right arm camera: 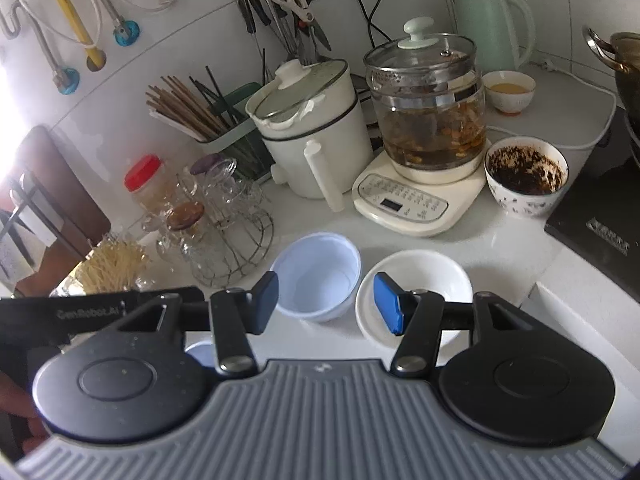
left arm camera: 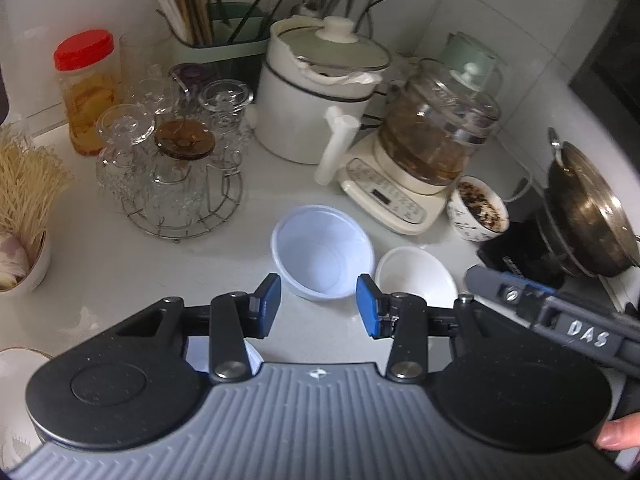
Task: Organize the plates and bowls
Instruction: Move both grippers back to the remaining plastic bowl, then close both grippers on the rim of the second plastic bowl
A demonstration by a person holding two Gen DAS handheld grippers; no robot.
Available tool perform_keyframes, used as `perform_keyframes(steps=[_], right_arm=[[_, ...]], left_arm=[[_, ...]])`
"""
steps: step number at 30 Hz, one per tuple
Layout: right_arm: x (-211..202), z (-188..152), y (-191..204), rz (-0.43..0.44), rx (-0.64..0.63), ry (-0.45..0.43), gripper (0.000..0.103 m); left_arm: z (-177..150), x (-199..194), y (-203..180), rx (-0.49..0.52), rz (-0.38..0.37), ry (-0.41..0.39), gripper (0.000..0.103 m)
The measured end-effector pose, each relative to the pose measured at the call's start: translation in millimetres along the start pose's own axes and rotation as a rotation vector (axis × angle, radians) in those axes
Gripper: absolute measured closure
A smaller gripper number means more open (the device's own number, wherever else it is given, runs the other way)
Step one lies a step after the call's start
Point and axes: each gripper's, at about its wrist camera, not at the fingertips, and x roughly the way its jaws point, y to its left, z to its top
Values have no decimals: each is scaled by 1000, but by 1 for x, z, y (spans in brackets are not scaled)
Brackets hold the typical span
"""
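Both your grippers were open and empty: the left gripper (left arm camera: pixel 318 306) faced the pale blue bowl (left arm camera: pixel 322 250) mid-worktop, while the right gripper (right arm camera: pixel 326 304) was nearer the white bowl (right arm camera: pixel 424 280) just beside it.

Pale blue bowl (right arm camera: pixel 316 276), plain white bowl (right arm camera: pixel 424 280), floral-patterned bowl (right arm camera: pixel 524 200), red-lidded jar (right arm camera: pixel 144 180), mint-green kettle (right arm camera: pixel 492 26)

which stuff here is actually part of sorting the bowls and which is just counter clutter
Job: bluish bowl, white bowl, dirty patterned bowl, left gripper, right gripper, both open.

Clutter: glass kettle, white pot, glass rack, red-lidded jar.
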Motion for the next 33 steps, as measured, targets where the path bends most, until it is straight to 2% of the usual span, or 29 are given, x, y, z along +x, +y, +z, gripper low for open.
perform_keyframes(steps=[3, 11, 16, 21, 24, 29, 32, 33], right_arm=[[12, 7, -3, 8, -17, 7, 47], [44, 18, -8, 32, -26, 40, 47], [67, 25, -12, 42, -11, 69, 47], [82, 32, -4, 26, -71, 61, 47], [98, 35, -7, 41, -67, 97, 47], [125, 39, -12, 30, -72, 155, 48], [141, 38, -18, 1, -49, 202, 49], [147, 36, -19, -8, -44, 217, 52]], left_arm=[[4, 10, 1, -34, -6, 13, 56], [15, 31, 10, -46, 65, 11, 56], [21, 54, 25, -72, 95, 51, 56], [27, 78, 39, -100, 109, 99, 56], [32, 94, 47, -118, 123, 123, 56], [40, 116, 52, -130, 88, 170, 56], [43, 127, 52, -150, 7, 195, 56], [44, 130, 51, -146, 1, 199, 56]])
